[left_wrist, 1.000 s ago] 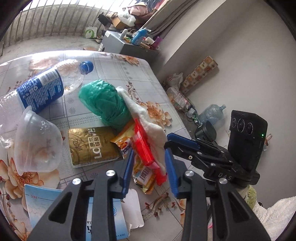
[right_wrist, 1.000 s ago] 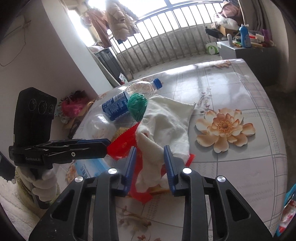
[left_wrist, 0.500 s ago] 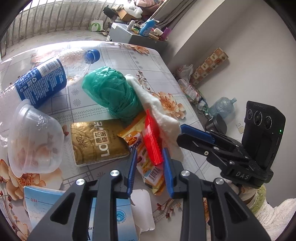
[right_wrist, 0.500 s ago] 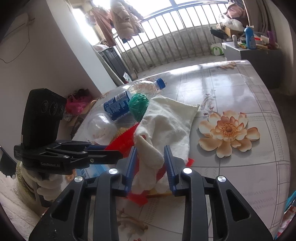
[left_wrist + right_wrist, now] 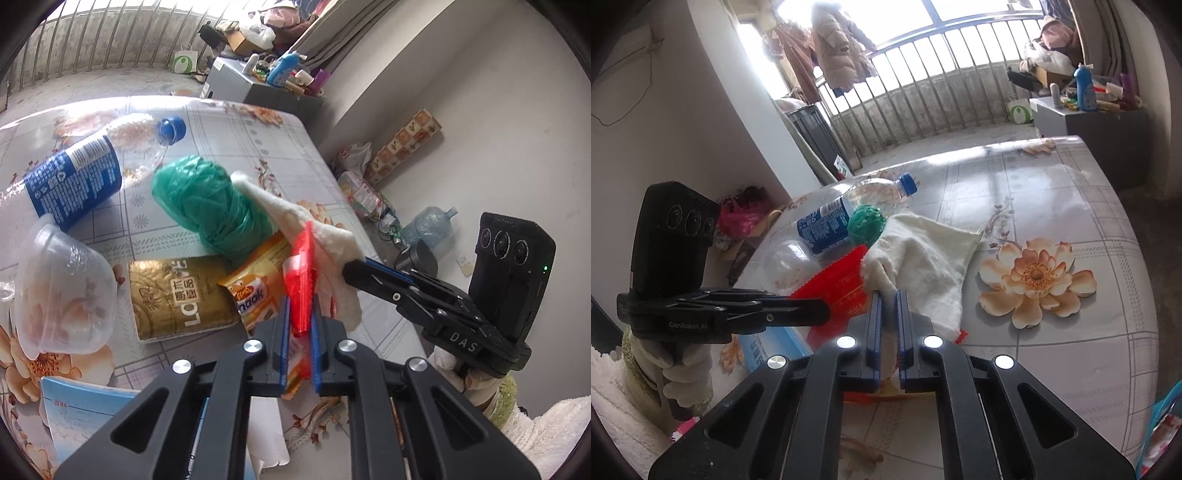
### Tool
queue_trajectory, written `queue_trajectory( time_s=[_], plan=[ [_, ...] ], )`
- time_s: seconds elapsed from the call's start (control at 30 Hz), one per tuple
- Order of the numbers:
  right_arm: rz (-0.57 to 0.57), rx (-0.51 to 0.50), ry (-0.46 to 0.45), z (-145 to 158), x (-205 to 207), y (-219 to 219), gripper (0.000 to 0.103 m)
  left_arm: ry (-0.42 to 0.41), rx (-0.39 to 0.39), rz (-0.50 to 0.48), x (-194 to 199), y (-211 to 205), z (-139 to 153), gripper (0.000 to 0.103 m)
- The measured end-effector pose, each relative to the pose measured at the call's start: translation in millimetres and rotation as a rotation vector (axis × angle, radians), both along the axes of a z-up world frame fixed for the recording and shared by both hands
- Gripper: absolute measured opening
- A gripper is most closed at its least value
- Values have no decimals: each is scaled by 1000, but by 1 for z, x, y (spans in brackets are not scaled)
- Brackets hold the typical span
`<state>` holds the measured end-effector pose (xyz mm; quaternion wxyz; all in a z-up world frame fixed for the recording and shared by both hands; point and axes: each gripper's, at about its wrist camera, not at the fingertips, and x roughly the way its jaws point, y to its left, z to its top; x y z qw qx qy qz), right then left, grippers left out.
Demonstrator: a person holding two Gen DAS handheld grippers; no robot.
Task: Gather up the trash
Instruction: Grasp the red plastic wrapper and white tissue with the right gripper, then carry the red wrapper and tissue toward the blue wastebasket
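A pile of trash lies on the floral table (image 5: 236,140). My left gripper (image 5: 300,314) is shut on a red plastic wrapper (image 5: 301,280), which also shows in the right wrist view (image 5: 838,288). My right gripper (image 5: 888,306) is shut on a white cloth (image 5: 923,258), seen too in the left wrist view (image 5: 328,243). Behind lie a green plastic bag (image 5: 210,206), a blue-labelled bottle (image 5: 77,177), a clear plastic cup (image 5: 62,284), a gold packet (image 5: 181,295) and an orange snack wrapper (image 5: 258,288).
A blue-and-white paper pack (image 5: 85,413) lies at the near table edge. The table's right edge (image 5: 354,221) drops to a floor with bags and a water jug (image 5: 428,229). A grey cabinet (image 5: 1089,122) with bottles stands beyond the far edge.
Both grippers have closed: the left on the red wrapper, the right on the white cloth. The left gripper has moved in closer to the wrapper.
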<state>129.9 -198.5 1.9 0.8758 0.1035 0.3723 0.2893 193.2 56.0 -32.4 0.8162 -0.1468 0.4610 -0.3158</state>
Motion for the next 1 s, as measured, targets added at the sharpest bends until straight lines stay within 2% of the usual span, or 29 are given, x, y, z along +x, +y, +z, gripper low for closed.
queue_trajectory(
  time_s=[0.27,0.6,0.8,1.0],
  plan=[
    [-127,98,-98,39,2,-40,4,-74,-67,24,-3,10,27,6],
    [-251,122,-206,72,-19,-83,4,-136,-110,27,-11,13,57,6],
    [-352,134,-268,89,-50,-122,4,-167,-116,-15,-19,-6,74,6],
    [-511,101,-308,98,-91,-173,4,-214,-129,-114,-23,-52,97,6]
  ],
)
